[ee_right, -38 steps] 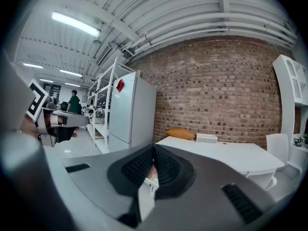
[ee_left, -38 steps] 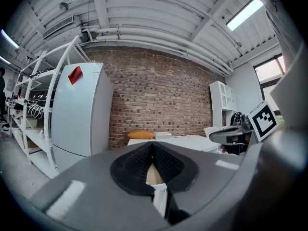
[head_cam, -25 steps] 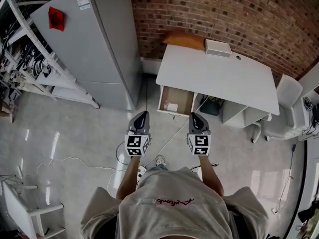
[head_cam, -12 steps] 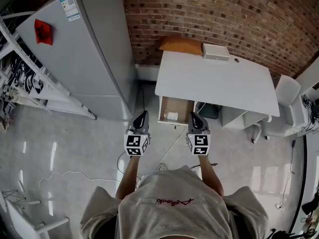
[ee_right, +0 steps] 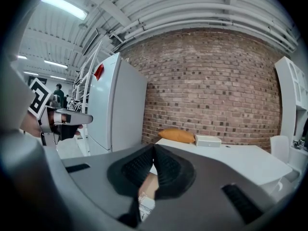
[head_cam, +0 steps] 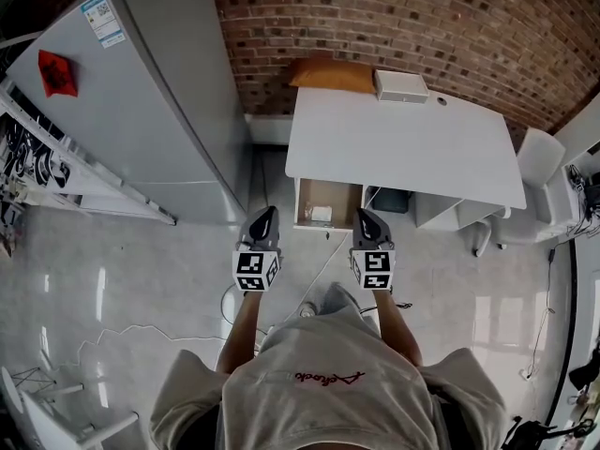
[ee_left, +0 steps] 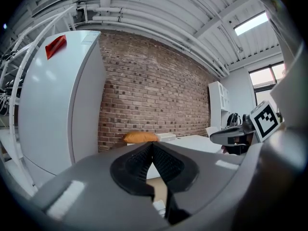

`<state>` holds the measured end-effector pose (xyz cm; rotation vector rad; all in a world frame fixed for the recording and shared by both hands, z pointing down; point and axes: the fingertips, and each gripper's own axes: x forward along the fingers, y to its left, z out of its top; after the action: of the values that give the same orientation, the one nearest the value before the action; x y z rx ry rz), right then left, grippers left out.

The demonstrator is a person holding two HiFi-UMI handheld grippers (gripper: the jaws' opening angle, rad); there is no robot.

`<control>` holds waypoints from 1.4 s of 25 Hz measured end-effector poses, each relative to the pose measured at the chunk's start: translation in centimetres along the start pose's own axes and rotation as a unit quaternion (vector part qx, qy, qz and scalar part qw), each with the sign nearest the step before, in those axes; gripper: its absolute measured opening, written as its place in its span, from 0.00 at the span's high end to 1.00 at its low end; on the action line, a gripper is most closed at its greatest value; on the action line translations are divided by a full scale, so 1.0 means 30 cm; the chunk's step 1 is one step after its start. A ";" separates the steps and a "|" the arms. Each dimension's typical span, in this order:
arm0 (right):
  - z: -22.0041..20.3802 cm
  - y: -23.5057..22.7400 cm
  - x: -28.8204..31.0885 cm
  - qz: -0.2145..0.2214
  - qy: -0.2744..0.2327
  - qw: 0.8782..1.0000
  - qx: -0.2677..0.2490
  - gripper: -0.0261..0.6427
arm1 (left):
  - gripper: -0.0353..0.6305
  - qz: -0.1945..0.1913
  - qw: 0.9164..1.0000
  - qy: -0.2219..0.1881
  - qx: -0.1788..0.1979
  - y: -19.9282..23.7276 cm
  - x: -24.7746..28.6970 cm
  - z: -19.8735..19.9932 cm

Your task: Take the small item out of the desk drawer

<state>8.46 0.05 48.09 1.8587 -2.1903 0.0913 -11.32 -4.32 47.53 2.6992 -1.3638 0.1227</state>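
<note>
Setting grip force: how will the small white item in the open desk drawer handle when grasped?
The small white item looks tiny against the open wooden drawer, so probably light. It lies flat, so unlikely to roll. Stiffness can't be judged from here.

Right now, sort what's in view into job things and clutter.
Job: open drawer, small white item inside it, desk, left gripper and right gripper, both shut.
Lying about: fridge, orange cushion, white box, white chair.
</note>
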 end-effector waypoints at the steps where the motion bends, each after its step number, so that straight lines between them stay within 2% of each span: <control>1: -0.003 -0.003 0.009 0.002 0.001 1.000 0.001 0.94 | 0.93 0.001 1.000 0.003 -0.001 0.001 0.008 -0.005; 7: -0.004 -0.038 0.106 0.022 0.004 1.000 0.009 0.94 | 0.93 0.014 1.000 0.013 0.001 0.022 0.088 -0.005; 19: 0.046 -0.171 0.372 0.091 -0.006 0.996 0.004 0.94 | 0.93 0.077 0.997 0.024 0.001 0.070 0.313 0.039; 29: 0.024 -0.277 0.547 0.145 0.010 0.989 0.008 0.94 | 0.93 0.148 0.988 0.037 -0.011 0.124 0.432 0.023; 35: -0.018 -0.286 0.619 0.182 0.026 0.983 0.000 0.94 | 0.93 0.170 0.984 0.047 -0.011 0.134 0.478 0.007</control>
<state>14.29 -19.16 52.04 1.4176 -2.4650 0.2062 -6.07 -18.13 49.37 2.3830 -1.7698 0.2580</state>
